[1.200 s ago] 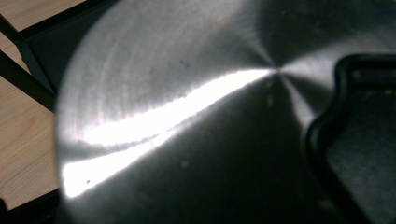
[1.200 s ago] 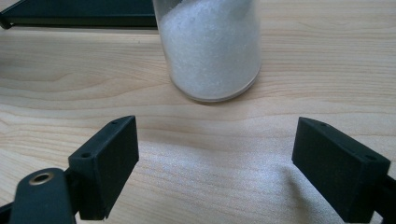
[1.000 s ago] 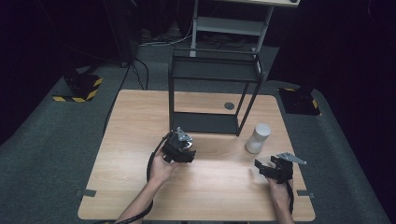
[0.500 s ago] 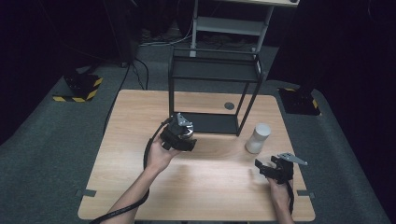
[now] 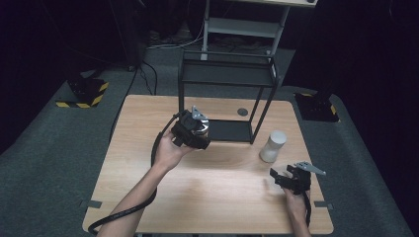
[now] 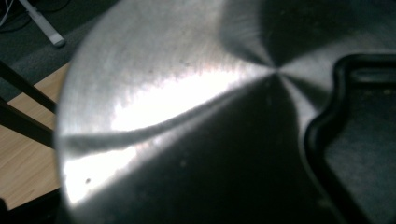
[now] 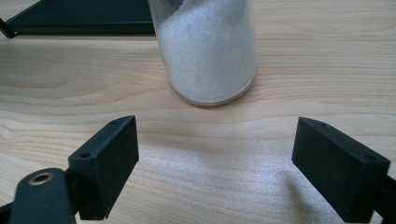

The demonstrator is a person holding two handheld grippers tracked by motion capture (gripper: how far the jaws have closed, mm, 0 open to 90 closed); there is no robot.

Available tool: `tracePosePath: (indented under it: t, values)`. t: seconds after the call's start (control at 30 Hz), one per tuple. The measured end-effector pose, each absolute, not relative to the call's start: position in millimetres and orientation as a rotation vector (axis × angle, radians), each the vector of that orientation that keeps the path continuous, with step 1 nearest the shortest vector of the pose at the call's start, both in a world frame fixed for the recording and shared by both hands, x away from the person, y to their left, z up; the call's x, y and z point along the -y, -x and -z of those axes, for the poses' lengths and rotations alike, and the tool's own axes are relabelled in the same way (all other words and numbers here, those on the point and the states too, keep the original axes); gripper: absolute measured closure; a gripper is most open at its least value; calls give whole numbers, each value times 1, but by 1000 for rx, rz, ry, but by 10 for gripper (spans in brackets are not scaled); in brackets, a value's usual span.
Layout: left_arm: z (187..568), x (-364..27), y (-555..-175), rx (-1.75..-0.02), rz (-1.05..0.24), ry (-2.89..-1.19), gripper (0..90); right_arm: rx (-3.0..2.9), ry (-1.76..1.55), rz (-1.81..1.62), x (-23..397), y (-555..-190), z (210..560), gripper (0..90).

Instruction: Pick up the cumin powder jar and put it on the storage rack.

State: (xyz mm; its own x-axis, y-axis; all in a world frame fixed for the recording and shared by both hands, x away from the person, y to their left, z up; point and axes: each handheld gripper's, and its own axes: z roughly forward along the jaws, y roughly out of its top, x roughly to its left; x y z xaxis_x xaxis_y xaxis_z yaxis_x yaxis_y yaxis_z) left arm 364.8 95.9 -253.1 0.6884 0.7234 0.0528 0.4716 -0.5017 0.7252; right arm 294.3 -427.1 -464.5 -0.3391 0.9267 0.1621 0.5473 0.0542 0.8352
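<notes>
Brushed steel catches the light in the high view: the left gripper (image 5: 193,131) is held above the wooden table (image 5: 138,148), at about ten o'clock from the table's middle, clamped on a round metal container (image 5: 200,129) just in front of the black wire rack (image 5: 225,74). Over at four o'clock the right gripper (image 5: 282,177) sits low near the table's near edge, its jaws apart with nothing between them. A white jar (image 5: 273,146) stands on the wood at twelve o'clock from that gripper, near it but not touching, just right of the rack's front leg.

From the left gripper view, the metal container (image 6: 187,116) sits right up against the lens, its shiny round face streaked with glare, a black jaw pressed on it at three o'clock.

From the right gripper view, two black fingers (image 7: 107,161) stand wide, bare wood between them. At twelve o'clock stands the jar (image 7: 208,51), clear-walled and packed with white grains, apart from both pads.
</notes>
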Motion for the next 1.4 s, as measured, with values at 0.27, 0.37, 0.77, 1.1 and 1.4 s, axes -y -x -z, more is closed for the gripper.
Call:
tracePosePath:
  t: [0.27,0.37,0.77,1.1,1.4]
  values:
    - [226,-101,-367,-873,-446,-2172,313,-1918,-1473,-1207,427,-294,465,137]
    - [215,-101,-371,-873,-442,-2176,313,-1918,-1476,-1210,428,-295,465,137]
    - [176,-97,-383,-883,-447,-2167,313,-1928,-1461,-1209,427,-295,465,137]
    - [153,-95,-394,-920,-457,-2123,313,-1925,-1461,-1218,428,-294,465,137]
    - [138,-89,-403,-943,-475,-2090,313,-1925,-1463,-1222,428,-294,465,137]
